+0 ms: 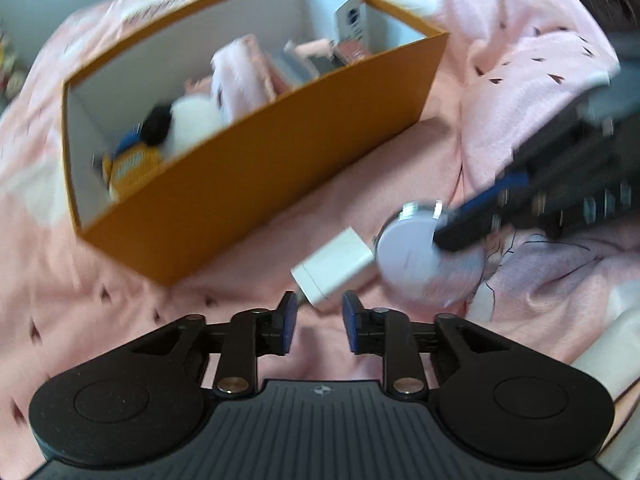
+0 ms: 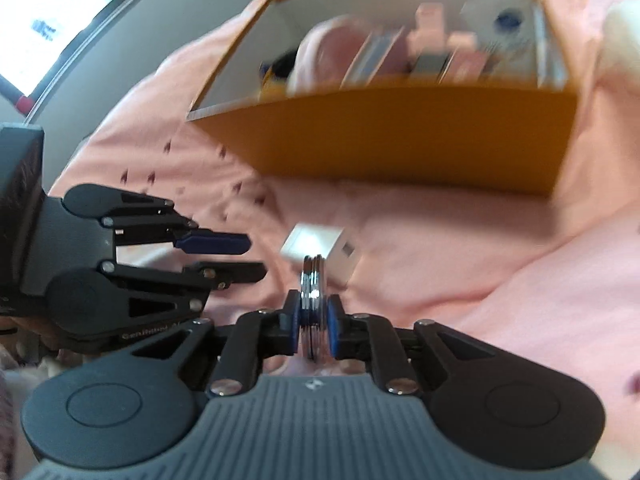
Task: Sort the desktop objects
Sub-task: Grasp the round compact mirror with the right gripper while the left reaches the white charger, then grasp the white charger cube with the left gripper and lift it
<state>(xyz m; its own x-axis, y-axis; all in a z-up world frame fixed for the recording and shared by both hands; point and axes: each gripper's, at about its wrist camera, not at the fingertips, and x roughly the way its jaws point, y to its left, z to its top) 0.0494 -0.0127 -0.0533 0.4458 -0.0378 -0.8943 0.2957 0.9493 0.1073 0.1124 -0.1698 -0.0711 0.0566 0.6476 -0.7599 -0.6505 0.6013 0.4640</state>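
Note:
An orange box (image 1: pixel 256 184) with white inside walls stands on a pink blanket and holds several items, among them a plush toy (image 1: pixel 188 120) and small packages. It also shows in the right wrist view (image 2: pixel 420 140). A white charger block (image 1: pixel 336 266) lies on the blanket just ahead of my left gripper (image 1: pixel 318 320), which is open and empty. My right gripper (image 2: pixel 314 320) is shut on a round white compact mirror with a chrome rim (image 2: pixel 313 292), held on edge. In the left wrist view the mirror (image 1: pixel 420 256) sits right of the charger (image 2: pixel 316 246).
The pink blanket (image 1: pixel 400 152) is wrinkled, with raised folds at the right. A monitor (image 2: pixel 52 20) glows at the far left. My left gripper (image 2: pixel 224 256) shows at the left of the right wrist view.

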